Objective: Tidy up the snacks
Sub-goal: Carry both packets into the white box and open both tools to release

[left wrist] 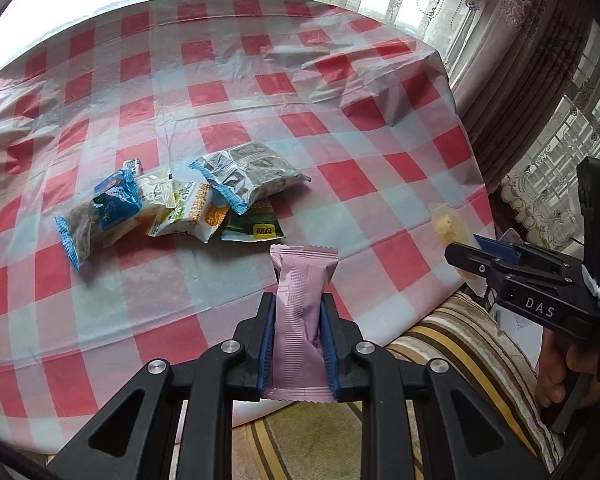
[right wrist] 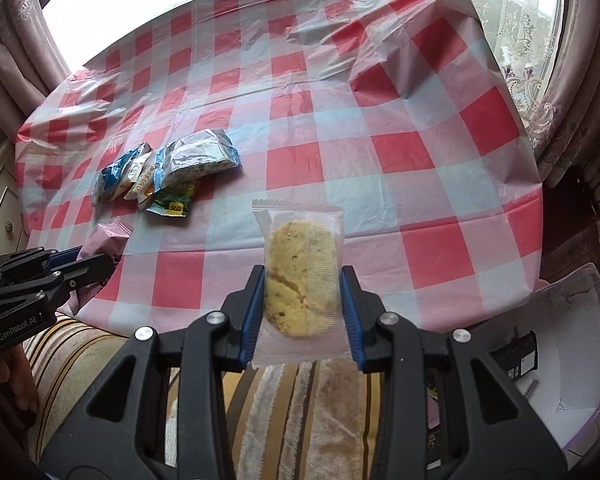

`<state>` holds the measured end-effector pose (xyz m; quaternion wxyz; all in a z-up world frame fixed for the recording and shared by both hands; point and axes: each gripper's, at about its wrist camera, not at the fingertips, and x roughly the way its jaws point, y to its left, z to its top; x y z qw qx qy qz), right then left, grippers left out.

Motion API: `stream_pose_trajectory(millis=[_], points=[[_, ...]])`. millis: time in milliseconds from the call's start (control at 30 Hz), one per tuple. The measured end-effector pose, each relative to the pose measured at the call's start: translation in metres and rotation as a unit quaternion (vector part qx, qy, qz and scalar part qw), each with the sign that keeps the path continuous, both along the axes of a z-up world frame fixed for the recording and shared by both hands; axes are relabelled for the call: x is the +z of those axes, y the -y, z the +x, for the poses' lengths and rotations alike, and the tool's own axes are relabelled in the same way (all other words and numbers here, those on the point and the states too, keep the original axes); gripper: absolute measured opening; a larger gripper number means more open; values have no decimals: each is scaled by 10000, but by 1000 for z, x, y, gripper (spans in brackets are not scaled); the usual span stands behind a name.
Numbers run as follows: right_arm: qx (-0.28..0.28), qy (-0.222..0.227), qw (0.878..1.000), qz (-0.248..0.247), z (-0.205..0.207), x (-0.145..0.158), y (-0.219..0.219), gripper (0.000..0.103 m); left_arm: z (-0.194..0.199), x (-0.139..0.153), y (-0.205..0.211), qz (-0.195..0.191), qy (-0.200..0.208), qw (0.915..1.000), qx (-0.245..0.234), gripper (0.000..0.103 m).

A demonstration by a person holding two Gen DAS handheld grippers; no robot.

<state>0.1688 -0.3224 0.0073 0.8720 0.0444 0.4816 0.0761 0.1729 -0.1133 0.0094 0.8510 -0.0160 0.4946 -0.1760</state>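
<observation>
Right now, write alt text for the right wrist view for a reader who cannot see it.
The right gripper is clamped on a clear-wrapped yellow biscuit at the near edge of a red-and-white checked tablecloth. A pile of snack packets lies further back on the left, and the left gripper enters from the left holding a pink packet.

Snack pile (left wrist: 172, 204) left; checked cloth (left wrist: 340, 128) apparently bare elsewhere.

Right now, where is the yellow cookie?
The yellow cookie, in a clear wrapper, is clamped in the right gripper, above the near edge of the checked table.
</observation>
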Motion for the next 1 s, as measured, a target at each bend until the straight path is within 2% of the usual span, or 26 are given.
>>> stream_pose_trajectory(millis=[433, 800, 1000], points=[[-800, -90, 9966, 196, -44, -11, 90, 40, -13, 9, 102, 22, -19, 9954, -954, 22], [-1727, -206, 9839, 418, -74, -28, 175, 40, -27, 1, 192, -73, -325, 9825, -1833, 22], [-2132, -236, 9755, 499, -85, -33, 206, 41, -35, -9, 229, 14, -526, 9738, -2214, 23]])
